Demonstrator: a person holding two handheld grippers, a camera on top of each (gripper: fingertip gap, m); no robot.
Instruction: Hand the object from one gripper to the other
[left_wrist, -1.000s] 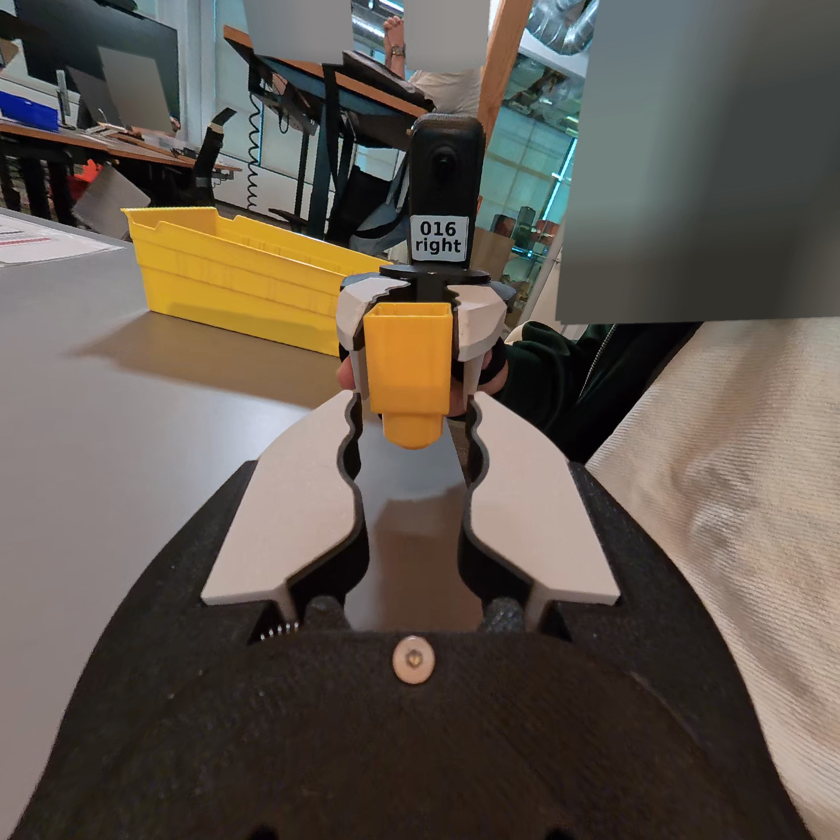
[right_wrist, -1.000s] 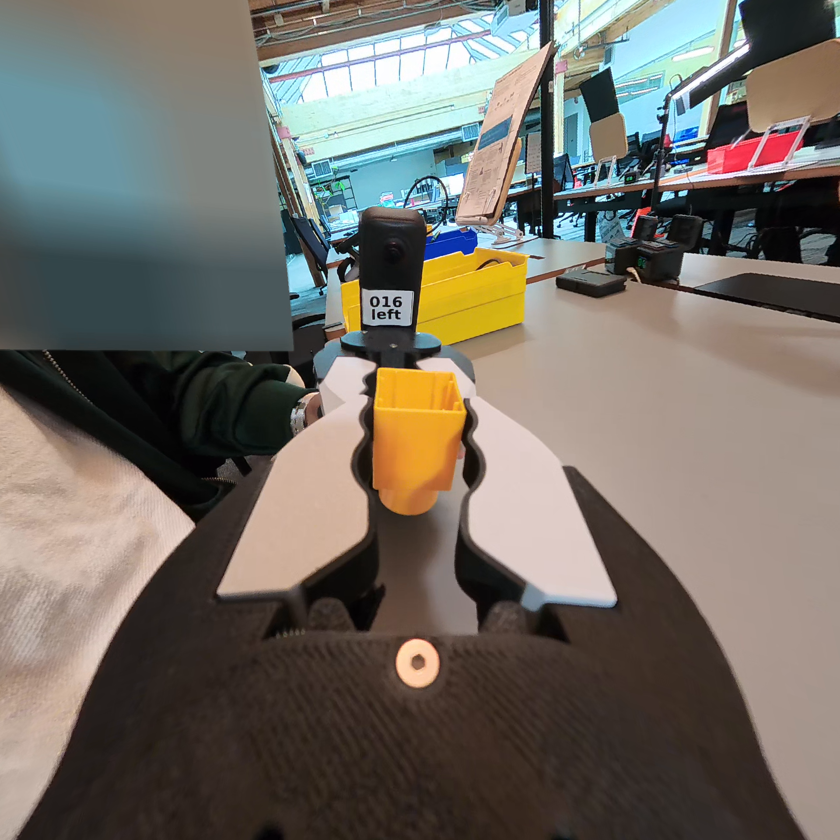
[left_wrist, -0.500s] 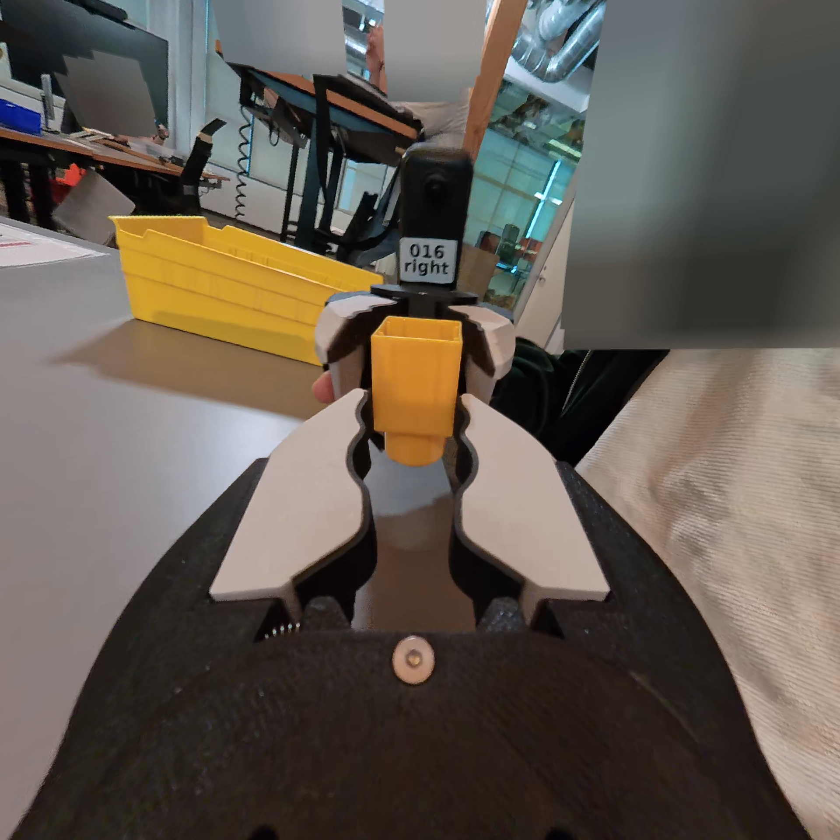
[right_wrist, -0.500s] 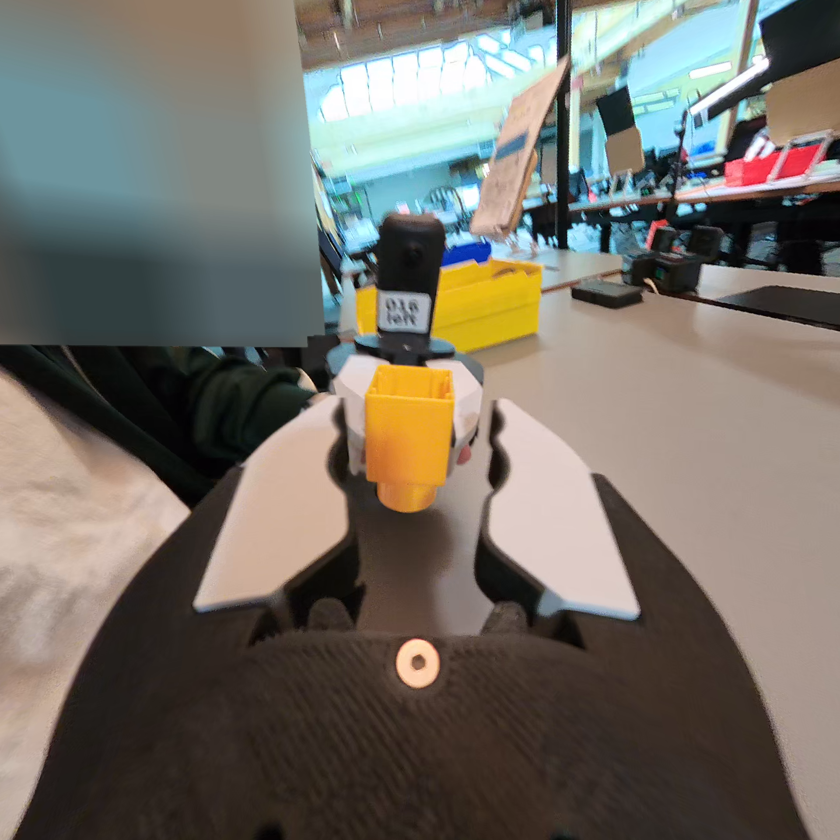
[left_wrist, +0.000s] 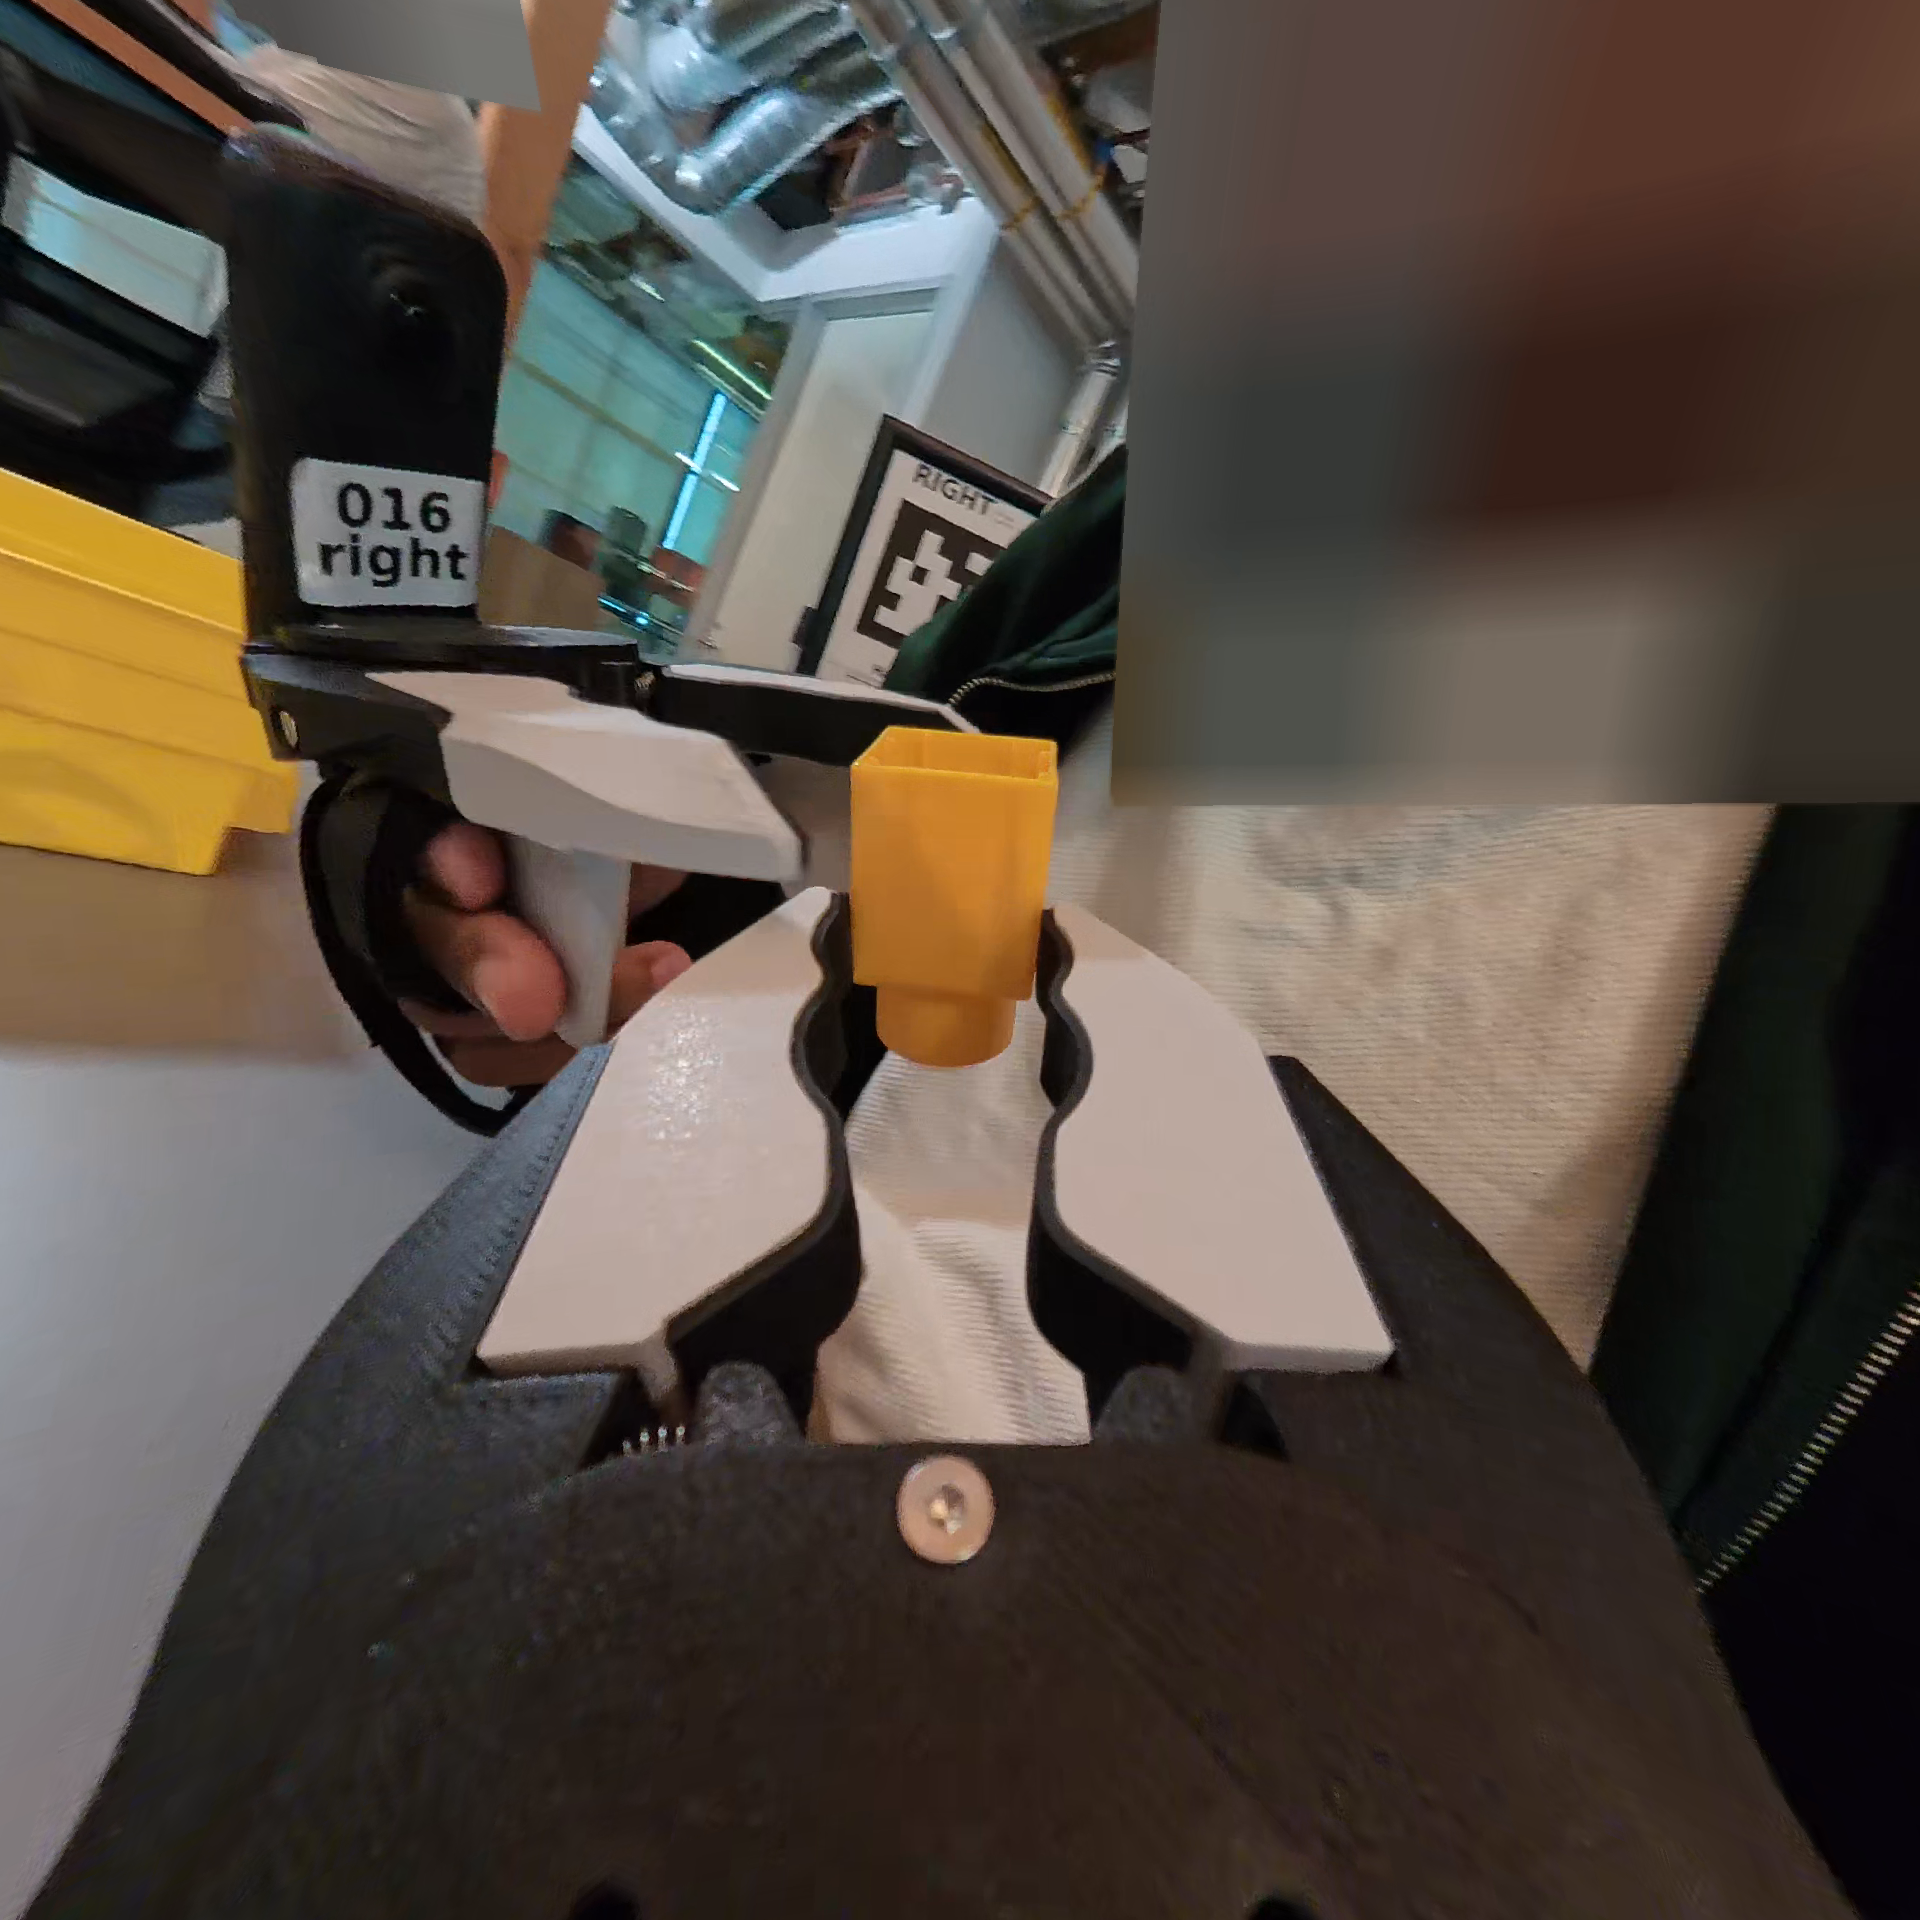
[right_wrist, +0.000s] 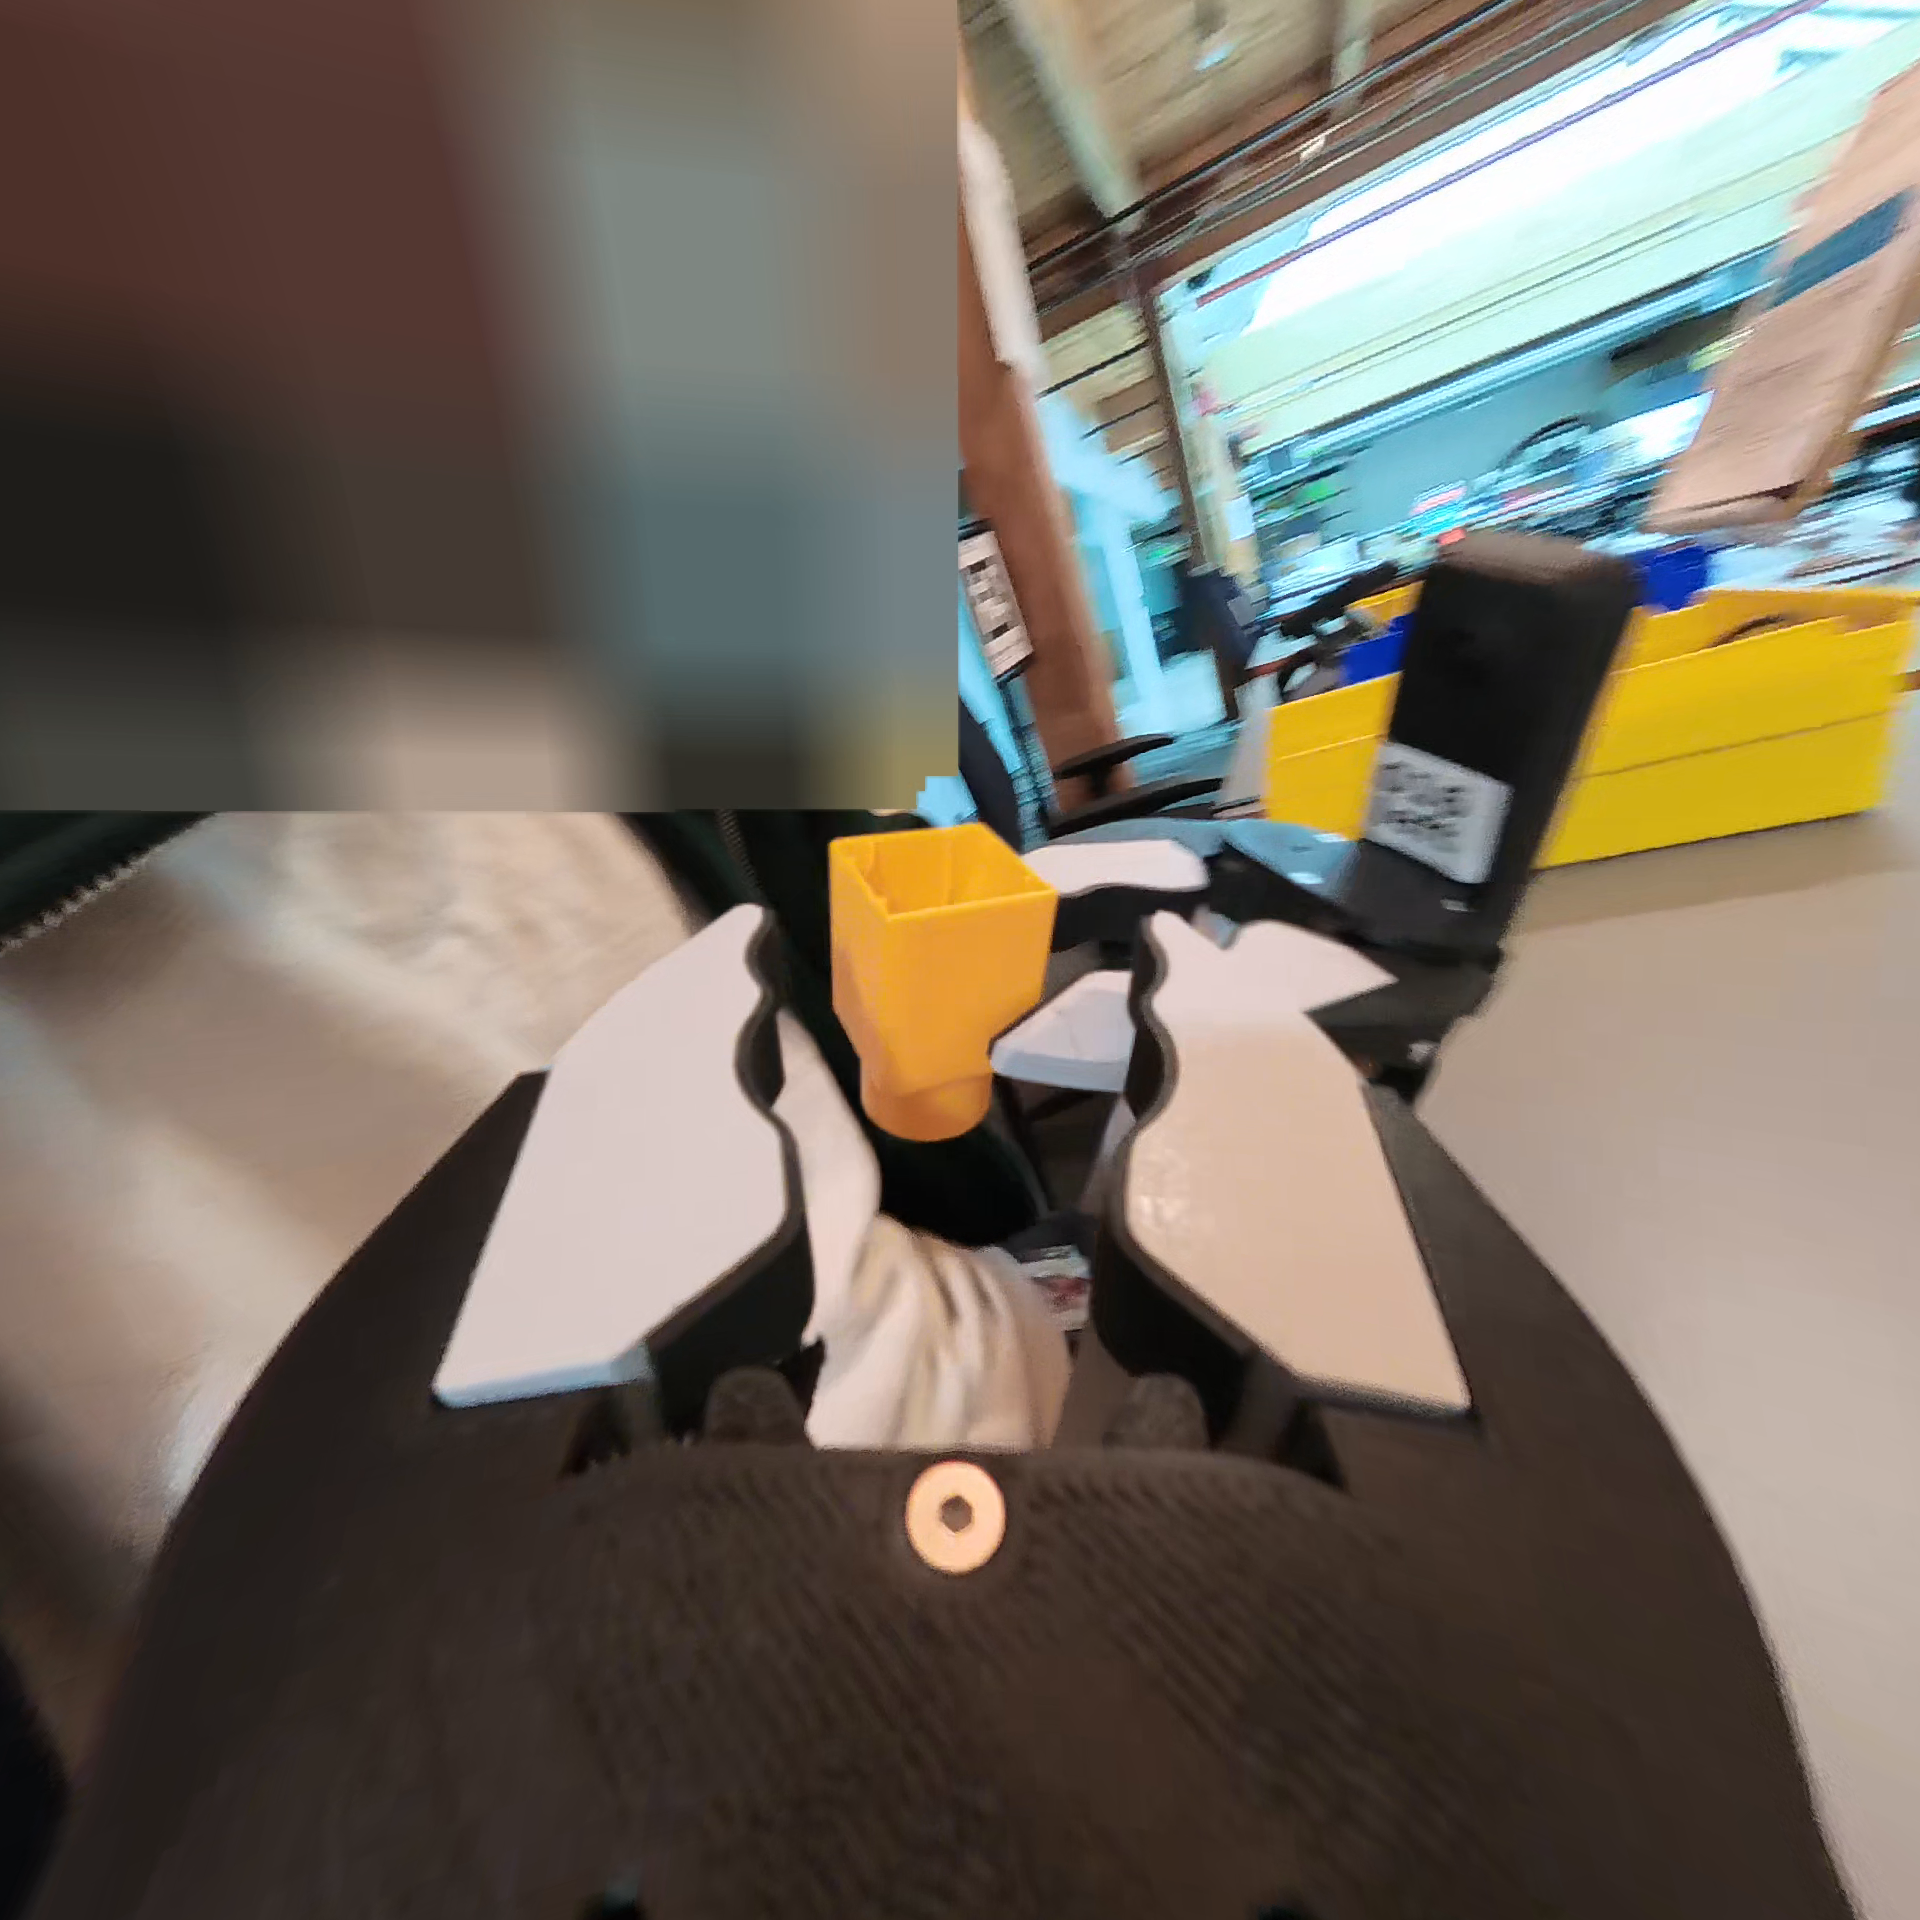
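Grip: left gripper (left_wrist: 940, 940) clamps the yellow cup (left_wrist: 951, 868) by its flat sides at 12 o'clock.
Other tool: right gripper (right_wrist: 951, 961) spread wide, cup untouched between its tips.
Handling: likely light, stiff, slick plastic; flat walls above the round stub suit holding.

Grey table (left_wrist: 156, 1195) with a yellow bin (left_wrist: 94, 686) on it.

A yellow bin (left_wrist: 94, 675) sat far left on the grey tabletop (left_wrist: 156, 1195); a framed black-and-white marker sign (left_wrist: 925, 561) stood behind.
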